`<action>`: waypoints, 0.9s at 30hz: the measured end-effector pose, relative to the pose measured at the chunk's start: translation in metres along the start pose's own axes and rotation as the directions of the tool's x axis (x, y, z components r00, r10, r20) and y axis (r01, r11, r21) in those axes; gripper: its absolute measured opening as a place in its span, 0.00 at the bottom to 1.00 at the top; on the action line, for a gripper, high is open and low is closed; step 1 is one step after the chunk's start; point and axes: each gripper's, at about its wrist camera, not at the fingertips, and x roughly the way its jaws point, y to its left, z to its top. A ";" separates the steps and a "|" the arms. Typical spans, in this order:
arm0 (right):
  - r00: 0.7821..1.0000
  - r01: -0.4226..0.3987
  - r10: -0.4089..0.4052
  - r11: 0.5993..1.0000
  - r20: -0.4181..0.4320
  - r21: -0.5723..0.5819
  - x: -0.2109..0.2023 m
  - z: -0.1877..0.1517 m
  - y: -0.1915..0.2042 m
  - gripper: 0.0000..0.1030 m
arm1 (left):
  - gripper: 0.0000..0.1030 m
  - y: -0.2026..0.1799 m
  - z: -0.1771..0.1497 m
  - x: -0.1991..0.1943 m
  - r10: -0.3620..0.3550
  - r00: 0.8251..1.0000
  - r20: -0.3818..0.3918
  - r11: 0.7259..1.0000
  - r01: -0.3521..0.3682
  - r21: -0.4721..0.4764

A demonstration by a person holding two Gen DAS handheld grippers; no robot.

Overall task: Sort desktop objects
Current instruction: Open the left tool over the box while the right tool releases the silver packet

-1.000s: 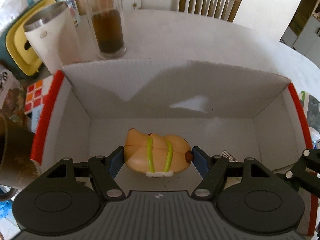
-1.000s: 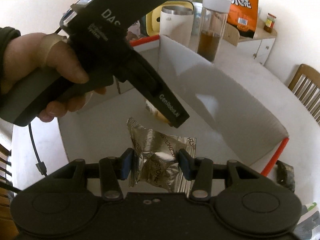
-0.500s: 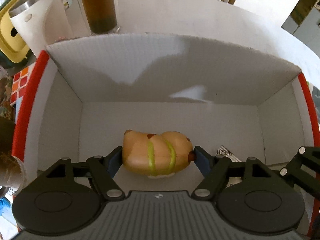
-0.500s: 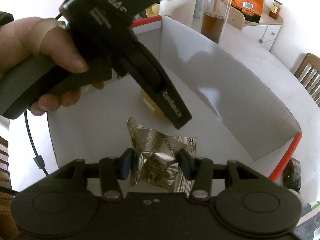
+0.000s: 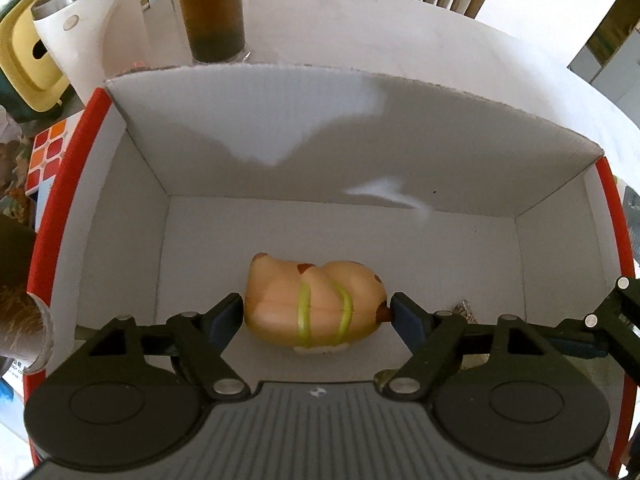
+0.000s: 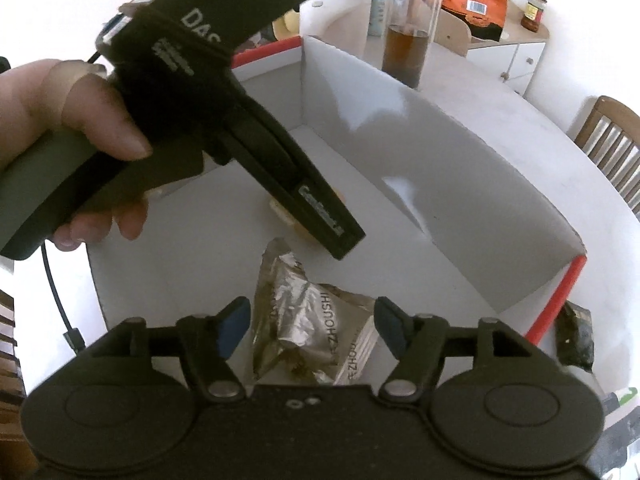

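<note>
the hot dog toy (image 5: 316,308) lies on the floor of the white box (image 5: 280,128), its long axis running left to right across the left wrist view, the brown sausage tip toward the right pad. the left hand-held gripper (image 5: 318,314) has just been opening; the toy sits between its blue pads, a sliver of gap showing at the left pad, the right contact hard to judge. in the right wrist view the toy is almost wholly hidden behind the left tool. the foil snack packet (image 6: 308,320) lies crumpled on the box floor between the pads of the right hand-held gripper (image 6: 312,320), whose jaws have just been opening and stand clear of it; its near end is cut off by the tool body. a hand (image 6: 72,120) holds the left tool. beyond the box on the counter (image 5: 360,24) stand a glass of brown liquid (image 5: 212,12) and a white tumbler (image 5: 84,32).
</note>
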 end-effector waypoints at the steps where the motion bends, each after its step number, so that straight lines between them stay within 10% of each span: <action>1: 1.000 0.000 0.000 1.000 0.002 0.003 -0.001 0.000 0.000 0.67 | 0.81 0.000 0.000 -0.001 0.001 1.000 0.006 1.000 -0.001 -0.001; 27: 0.989 0.022 -0.036 0.995 0.146 0.100 -0.082 -0.030 0.016 0.76 | 0.82 -0.019 -0.024 -0.080 -0.038 0.985 0.171 0.997 0.027 0.070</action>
